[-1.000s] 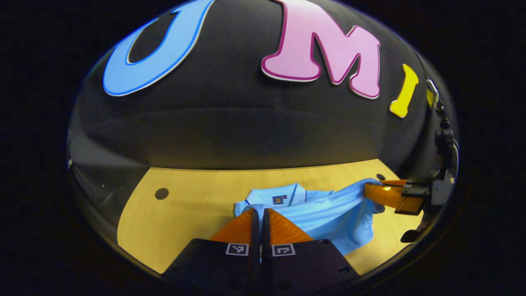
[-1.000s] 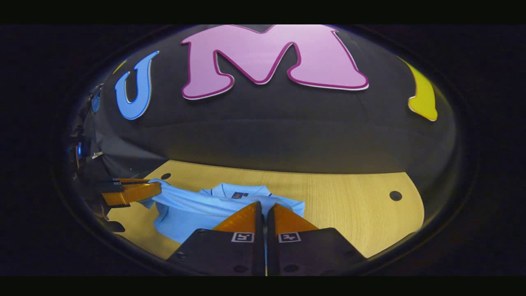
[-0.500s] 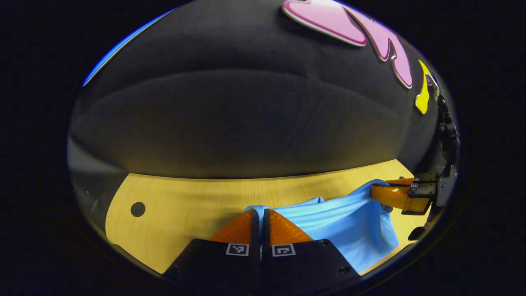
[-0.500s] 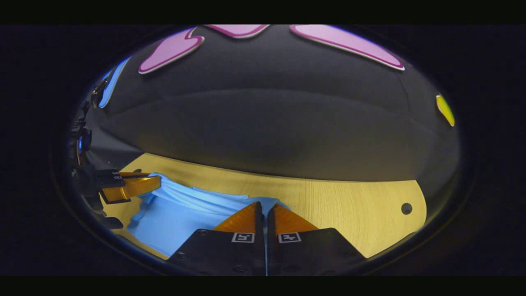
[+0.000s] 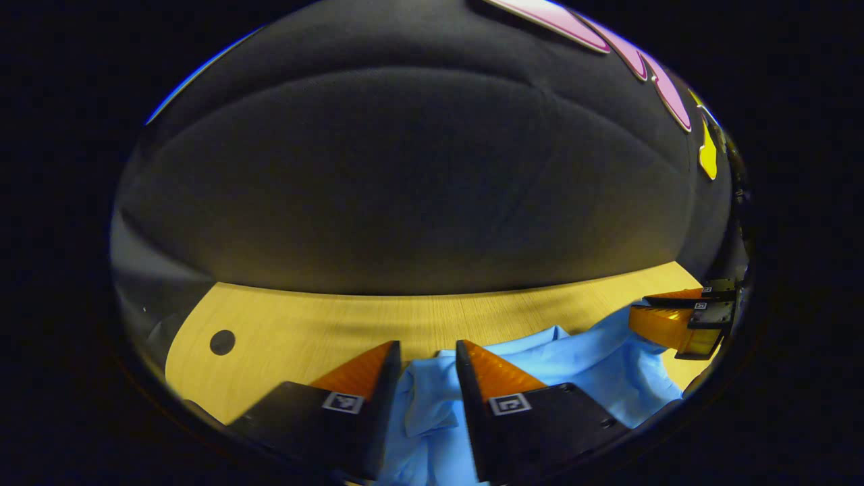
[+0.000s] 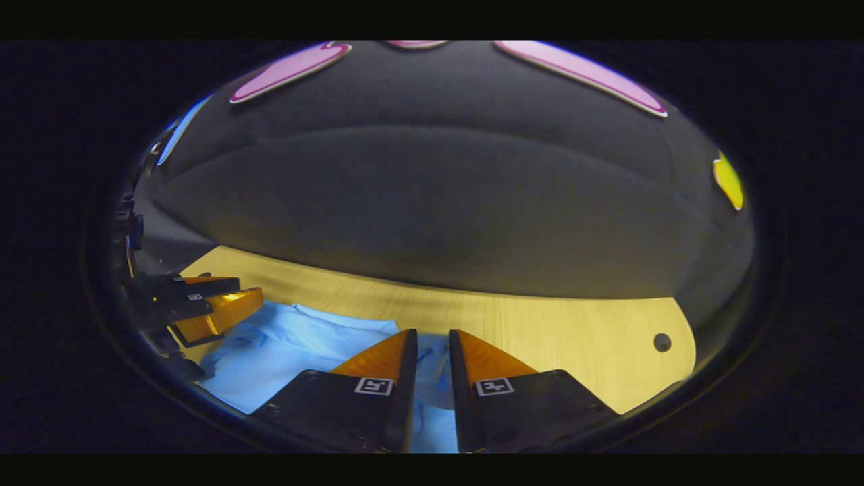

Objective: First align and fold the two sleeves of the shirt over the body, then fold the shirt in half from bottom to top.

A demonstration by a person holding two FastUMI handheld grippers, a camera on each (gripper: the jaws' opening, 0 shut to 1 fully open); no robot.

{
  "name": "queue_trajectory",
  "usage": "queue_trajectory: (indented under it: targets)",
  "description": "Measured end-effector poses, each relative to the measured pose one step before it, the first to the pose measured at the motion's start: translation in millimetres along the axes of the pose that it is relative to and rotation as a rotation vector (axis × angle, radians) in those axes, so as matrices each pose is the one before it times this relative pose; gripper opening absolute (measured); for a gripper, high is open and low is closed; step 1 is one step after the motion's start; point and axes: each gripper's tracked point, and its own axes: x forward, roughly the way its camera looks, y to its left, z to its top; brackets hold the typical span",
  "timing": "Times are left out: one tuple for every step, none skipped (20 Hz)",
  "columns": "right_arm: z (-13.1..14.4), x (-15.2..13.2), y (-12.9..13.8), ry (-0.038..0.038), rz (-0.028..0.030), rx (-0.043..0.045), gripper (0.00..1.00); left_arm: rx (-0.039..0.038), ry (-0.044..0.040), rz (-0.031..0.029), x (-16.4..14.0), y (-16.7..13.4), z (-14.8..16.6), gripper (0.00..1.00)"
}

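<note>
Shirt (image 5: 594, 361) fabric, light blue and rumpled, lay on the wooden desk (image 5: 317, 324) below both grippers. The left gripper (image 5: 425, 354) had its fingers parted, with a fold of cloth showing in the gap and neither finger pressing on it. The right gripper (image 6: 432, 341) was likewise spread a little, blue cloth visible between its fingers. Each gripper showed at the edge of the other's view, just over the shirt.

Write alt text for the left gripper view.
The left gripper, jaws parted, hangs over a rumpled light-blue shirt on a wooden table. The right gripper touches the shirt's far edge at right; a black cloth wall rises behind.
</note>
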Motion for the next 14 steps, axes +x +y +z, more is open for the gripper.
queue_trajectory:
  targets:
    - [6.42, -8.87, 3.06, -0.03448, -0.01938, 0.01900, 0.43, -0.00870, -0.02397, 0.00835, -14.02, 1.37, 7.62, 0.70]
    - [5.25, -13.54, 0.95, -0.02873, -0.00696, 0.01530, 0.57, 0.00158, -0.01705, 0.00278, -16.93, 2.67, 7.52, 0.85]
    - [6.07, -15.25, -1.10, -0.02280, -0.01130, 0.00597, 0.72, -0.00049, -0.01975, 0.01110, -9.00, -0.89, 6.07, 0.99]
    - [11.12, -18.31, -1.41, -0.02252, -0.01538, -0.00028, 0.86, 0.00033, -0.03110, 0.00363, -16.35, -0.95, 12.49, 0.98]
    - [7.23, -14.00, -0.53, -0.02310, -0.00741, -0.00369, 1.00, 0.00120, -0.03166, -0.01240, -15.42, -5.06, 13.41, 0.98]
    - [10.02, -17.63, 2.86, -0.03090, -0.00663, -0.00910, 0.99, -0.00002, -0.03025, -0.01378, -18.42, -6.34, 11.50, 0.98]
    - [12.94, -20.04, 2.17, -0.03060, -0.01149, -0.01715, 0.99, 0.01021, -0.02464, -0.00877, -15.10, -2.64, 11.81, 0.98]
    - [13.33, -20.96, 2.26, -0.02953, -0.00634, -0.01897, 0.99, 0.01399, -0.02454, 0.00613, -22.39, -0.35, 12.89, 0.97]
    - [13.20, -18.71, 0.63, -0.02595, -0.00971, -0.02024, 0.99, 0.01119, -0.02203, -0.00739, -22.47, -2.52, 11.84, 0.97]
    - [14.72, -21.90, 1.95, -0.03109, -0.00441, -0.01824, 0.99, 0.00321, -0.02372, -0.01709, -26.29, -4.83, 12.24, 0.98]
    - [15.77, -20.21, 3.63, -0.02649, -0.00268, -0.01598, 0.99, -0.00331, -0.02470, -0.01886, -23.01, -4.49, 14.31, 0.98]
    - [14.48, -22.57, 2.16, -0.02093, -0.00374, -0.01380, 0.95, -0.00529, -0.02606, -0.01679, -21.53, -5.38, 13.33, 0.98]
    - [12.85, -22.48, 0.39, -0.01718, -0.00186, -0.00356, 0.98, -0.00143, -0.02160, -0.01523, -19.77, -4.55, 13.05, 0.97]
    - [9.82, -20.38, 1.63, -0.01158, -0.00395, 0.00453, 0.98, 0.00328, -0.01932, -0.00796, -20.75, -4.53, 13.95, 0.97]
